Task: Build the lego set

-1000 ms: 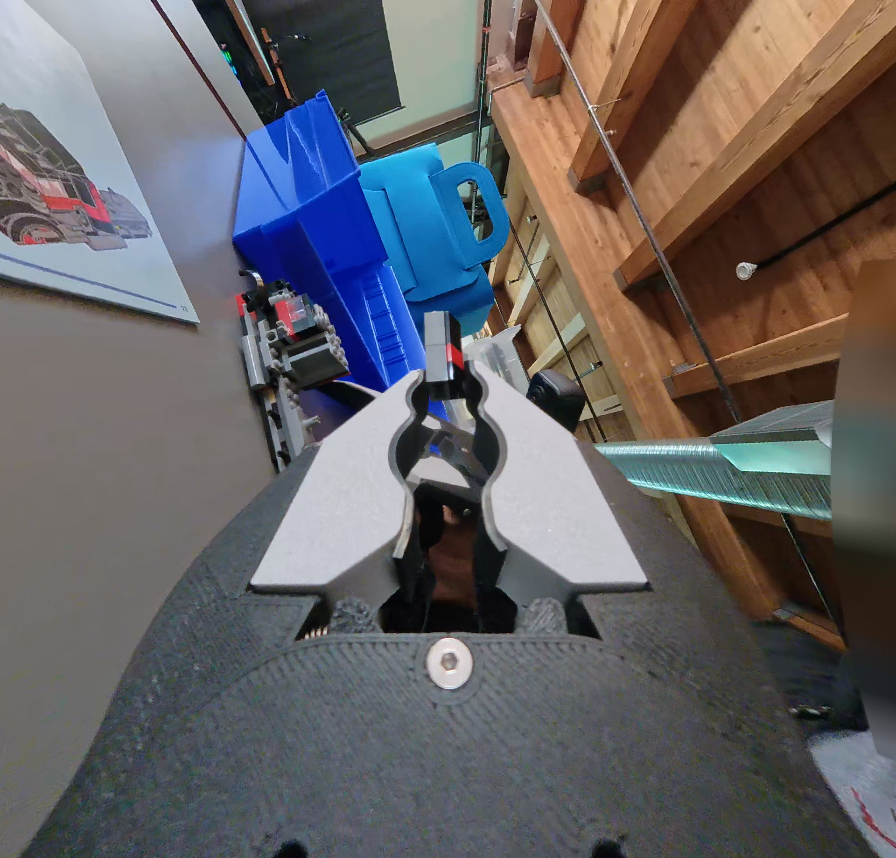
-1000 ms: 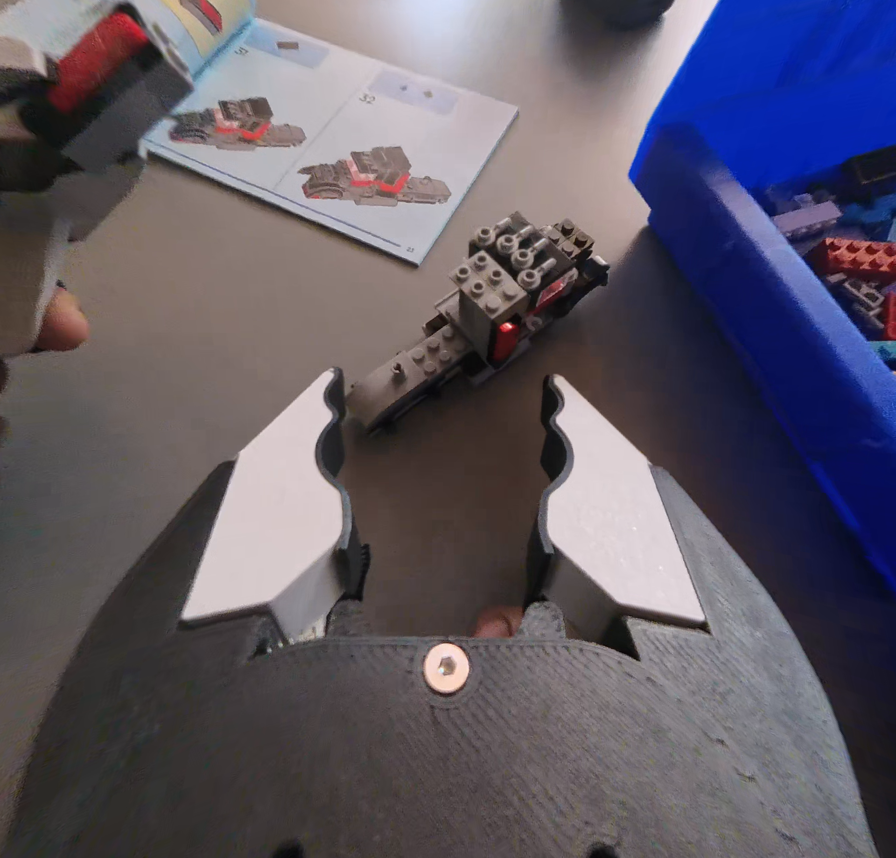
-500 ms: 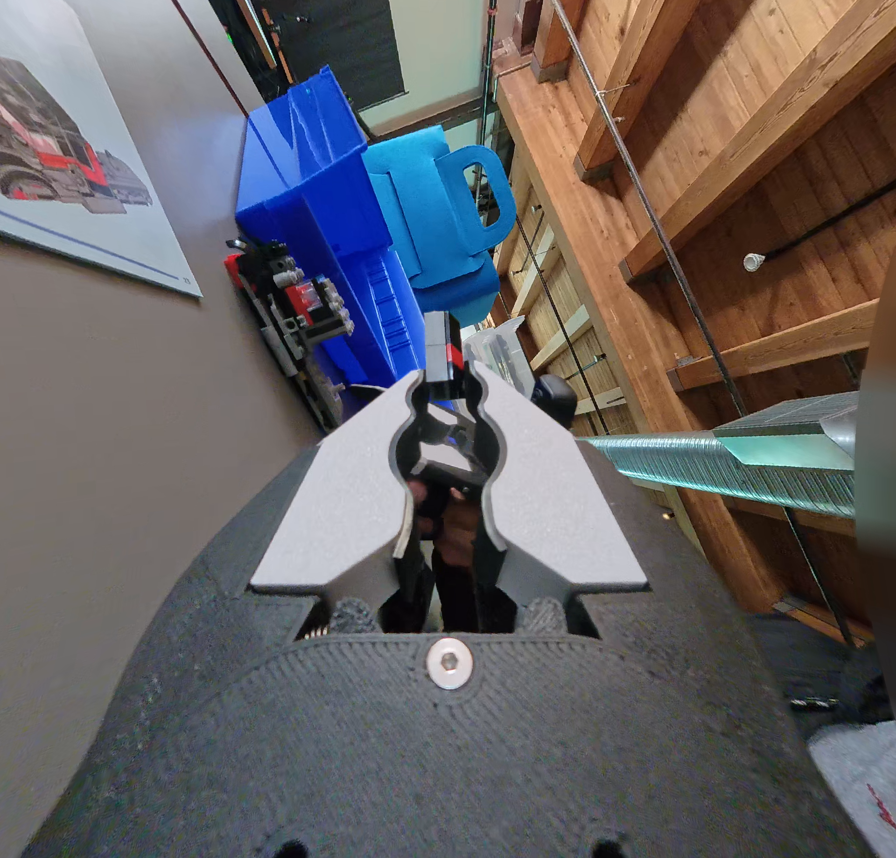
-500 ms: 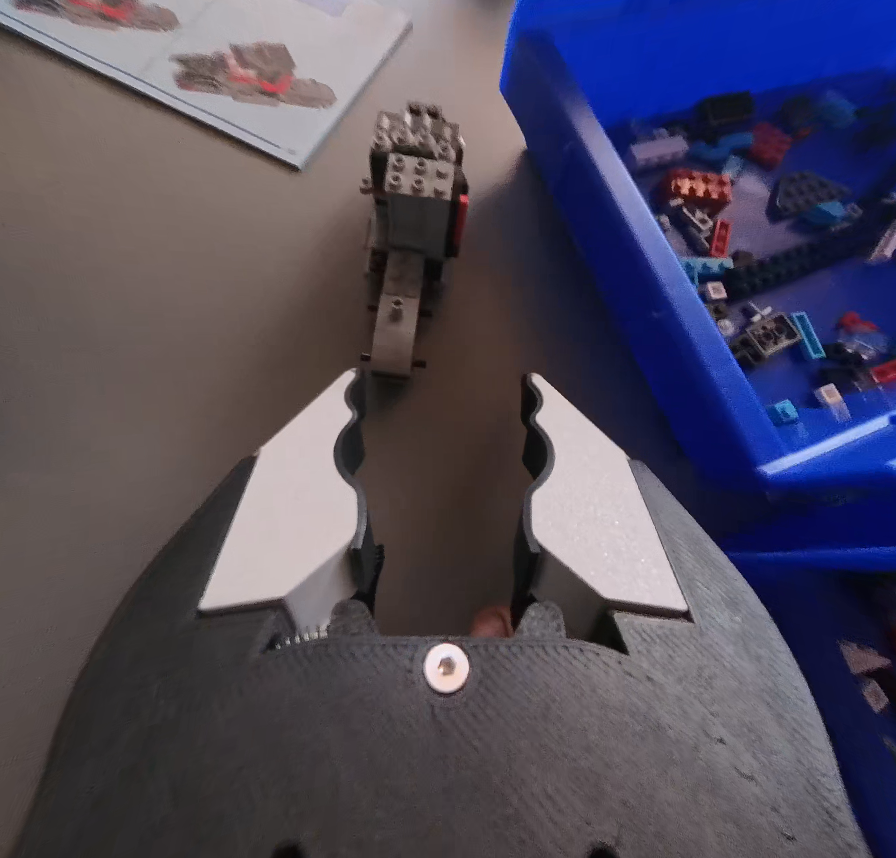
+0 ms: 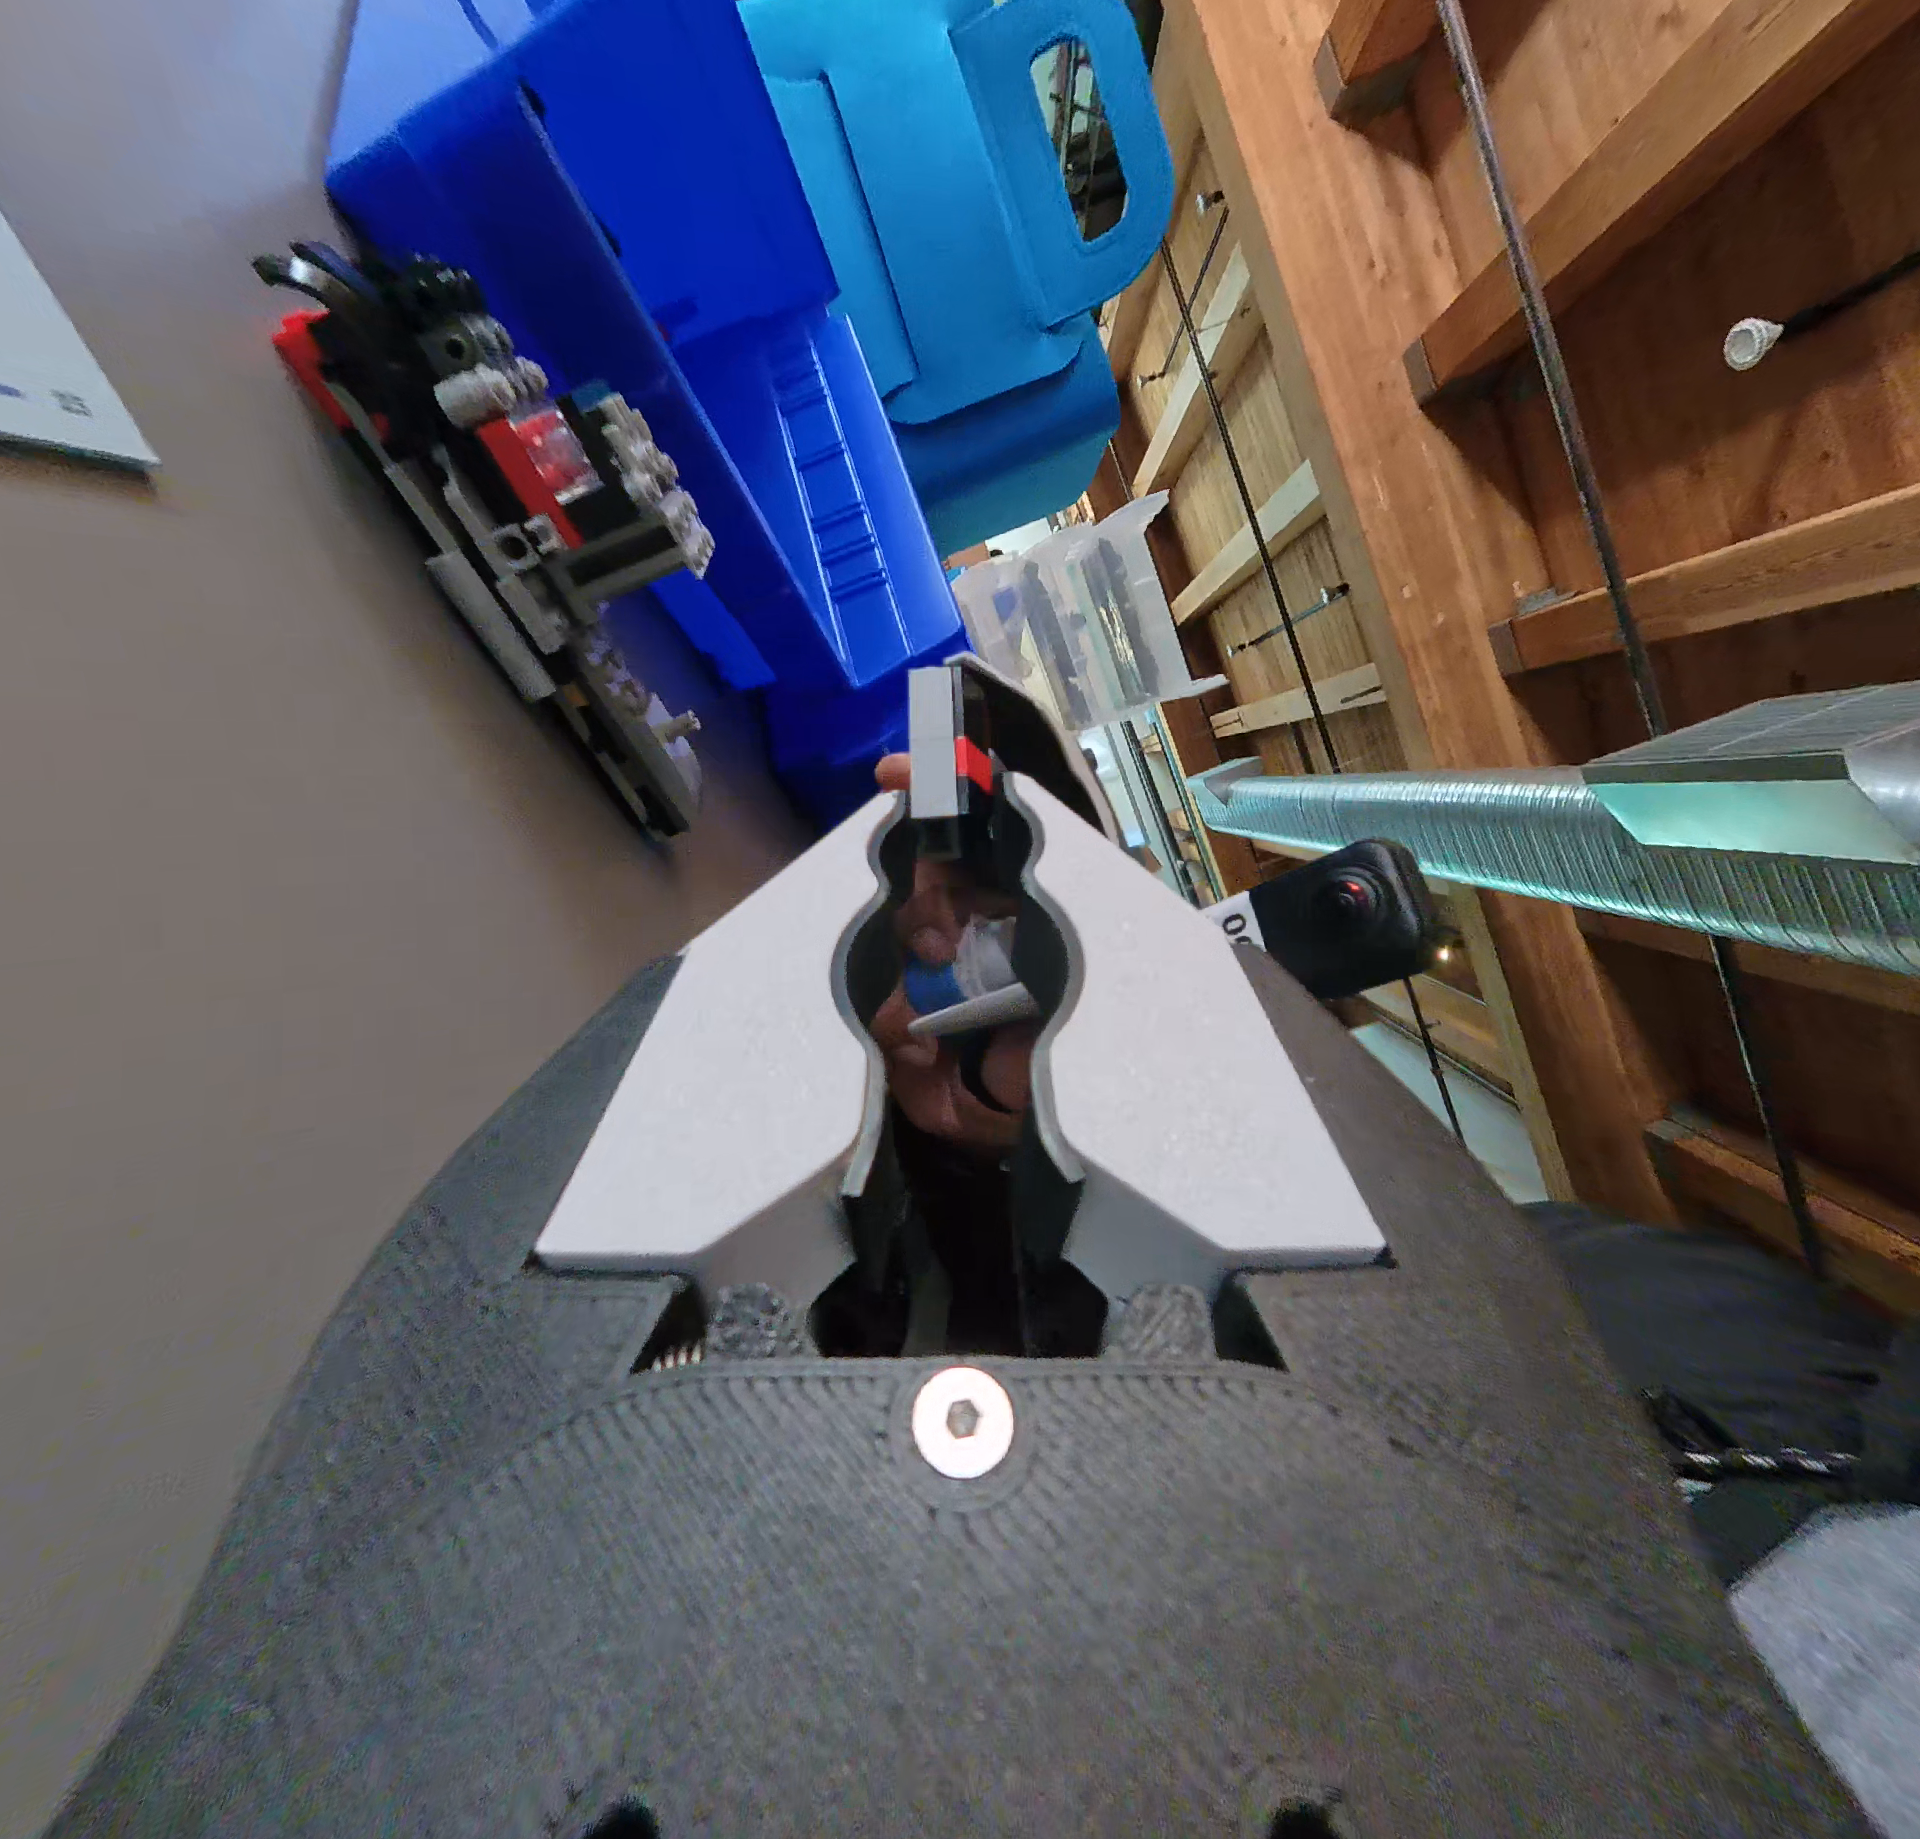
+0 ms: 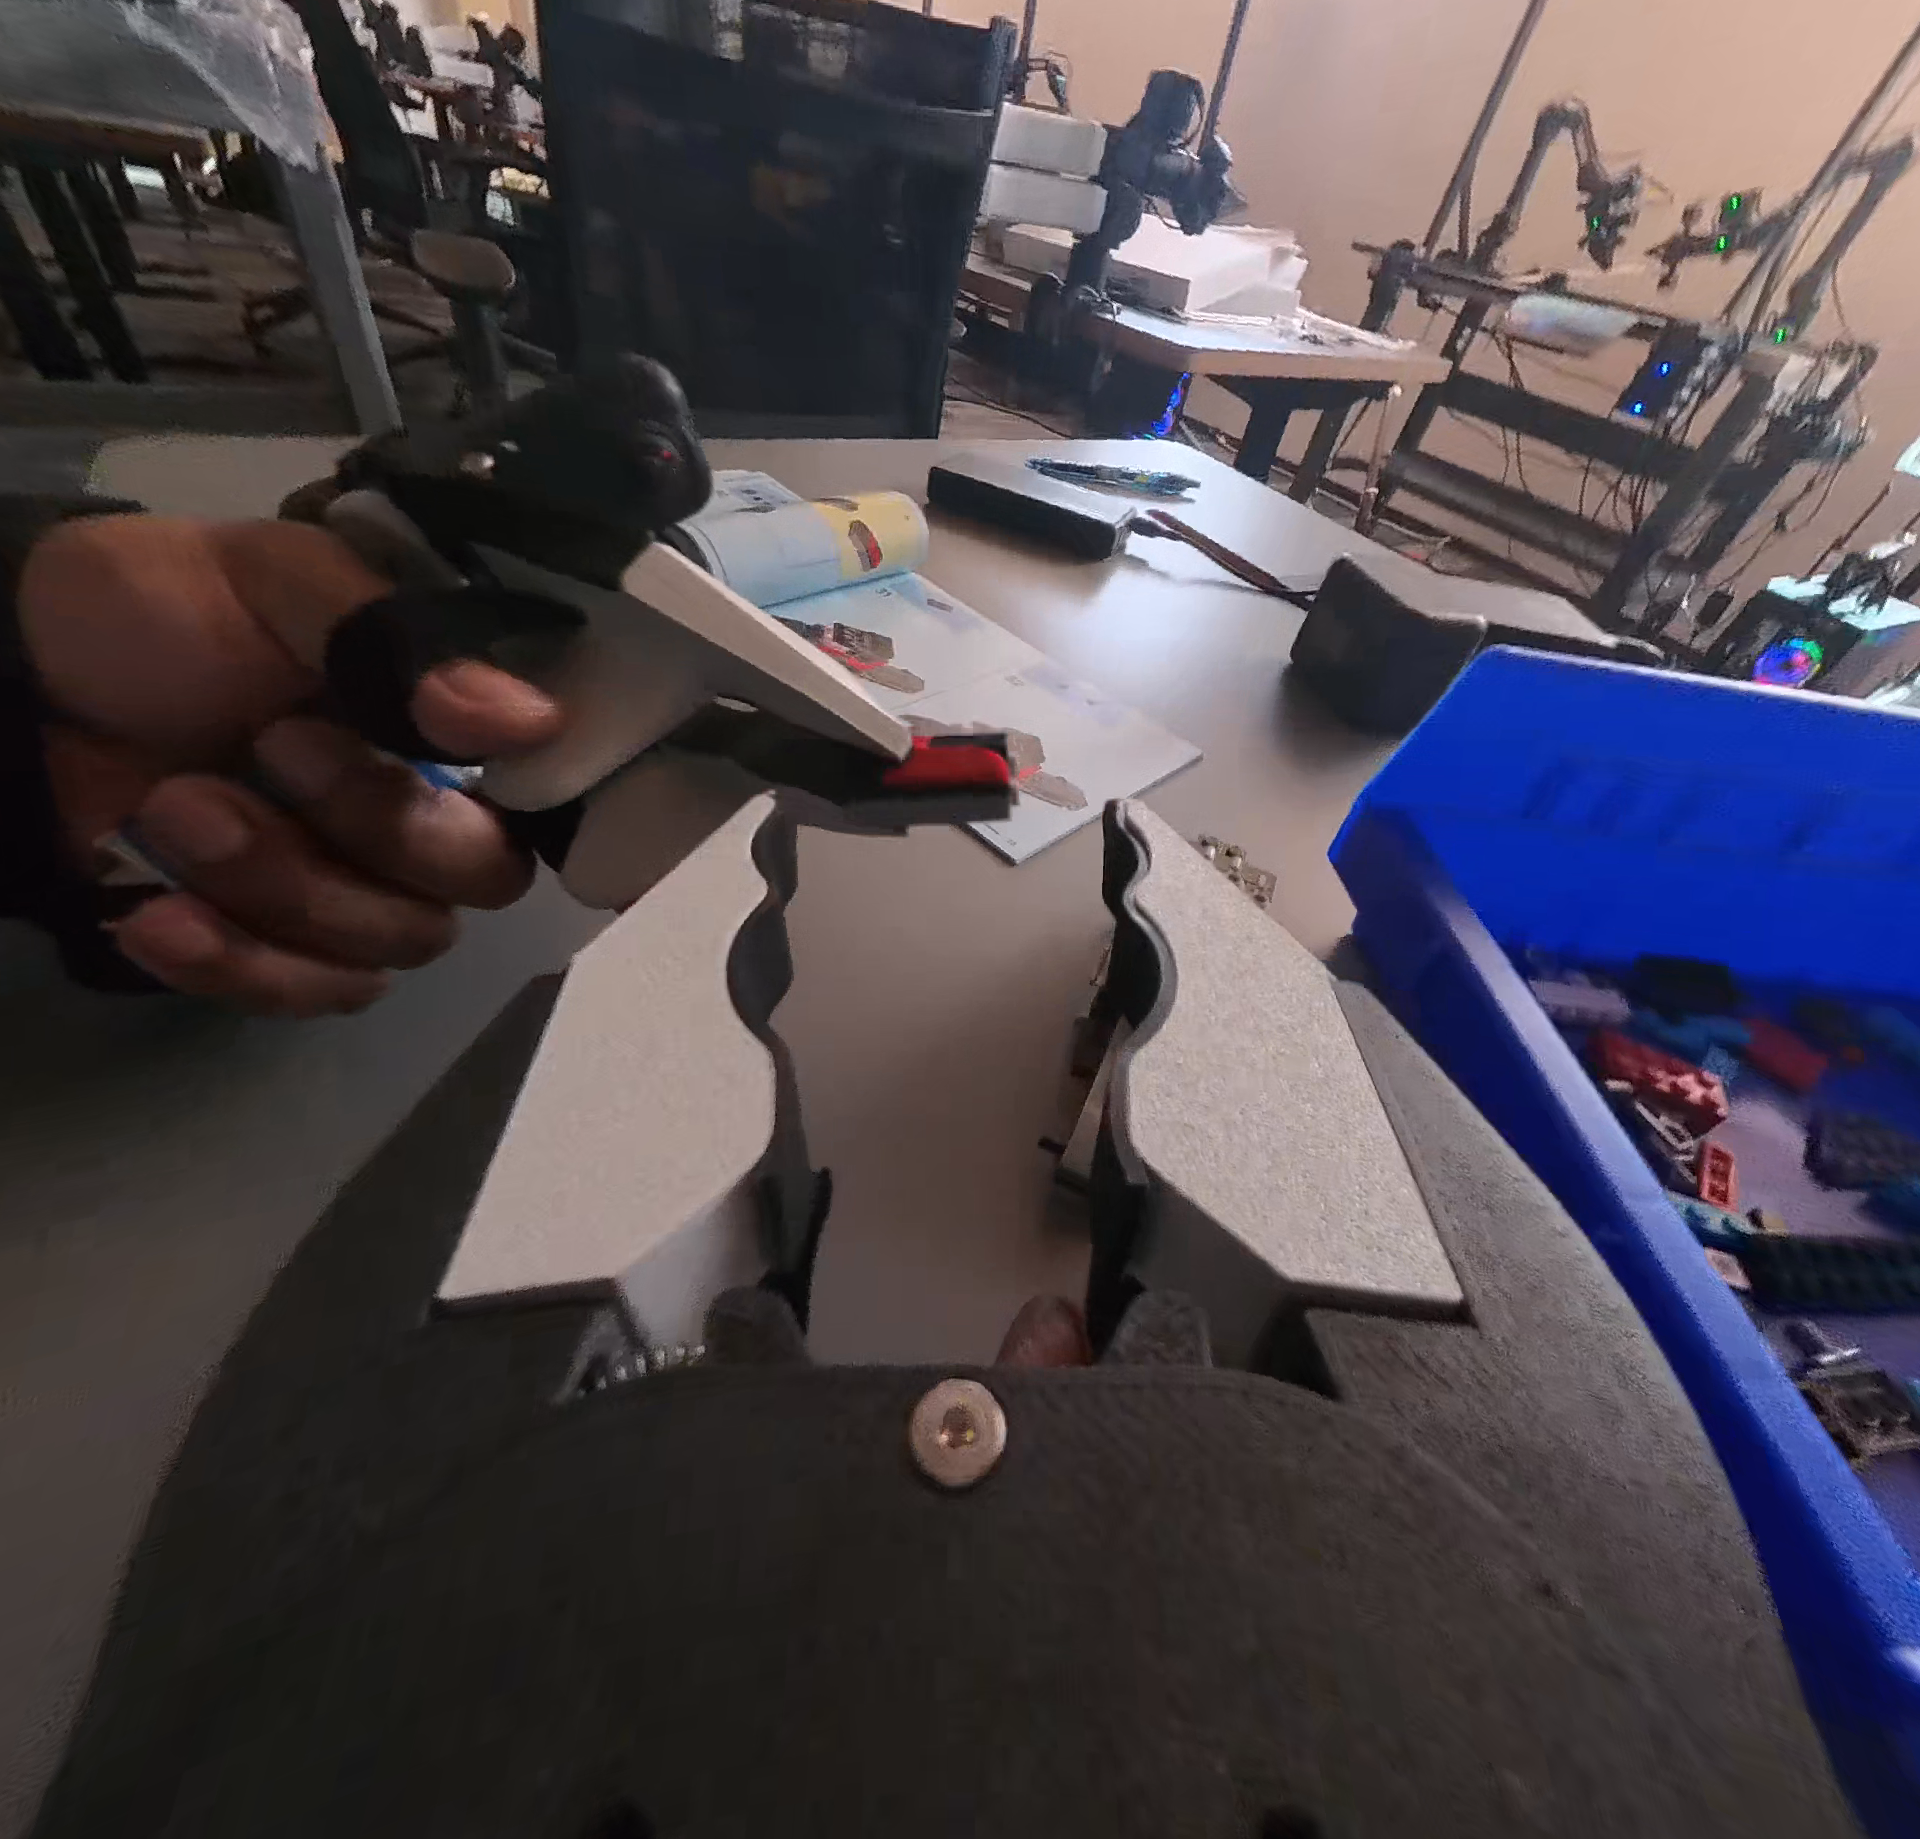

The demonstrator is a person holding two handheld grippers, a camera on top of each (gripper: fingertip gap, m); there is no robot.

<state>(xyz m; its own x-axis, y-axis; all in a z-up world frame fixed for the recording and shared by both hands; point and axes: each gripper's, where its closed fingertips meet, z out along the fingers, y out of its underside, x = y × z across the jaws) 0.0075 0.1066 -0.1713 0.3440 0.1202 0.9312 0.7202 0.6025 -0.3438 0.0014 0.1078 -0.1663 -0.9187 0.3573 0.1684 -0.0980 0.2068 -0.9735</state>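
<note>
My left gripper is shut on a small grey, black and red lego piece and holds it in the air. In the right wrist view a hand holds that gripper at the left, and the piece hangs just beyond my right gripper's fingertips. My right gripper is open and empty, low over the table. The half-built grey, black and red lego model lies on the table beside the blue bin. In the right wrist view the model is mostly hidden behind the right finger.
The blue bin at the right holds several loose bricks. An open instruction booklet lies behind the grippers. A black box and a flat black device sit at the table's far side. A lighter blue container stands behind the bin.
My right gripper has tilted up from looking down at the model to looking across the table. My left gripper has brought its piece close in front of the right fingertips, and nearer to the model.
</note>
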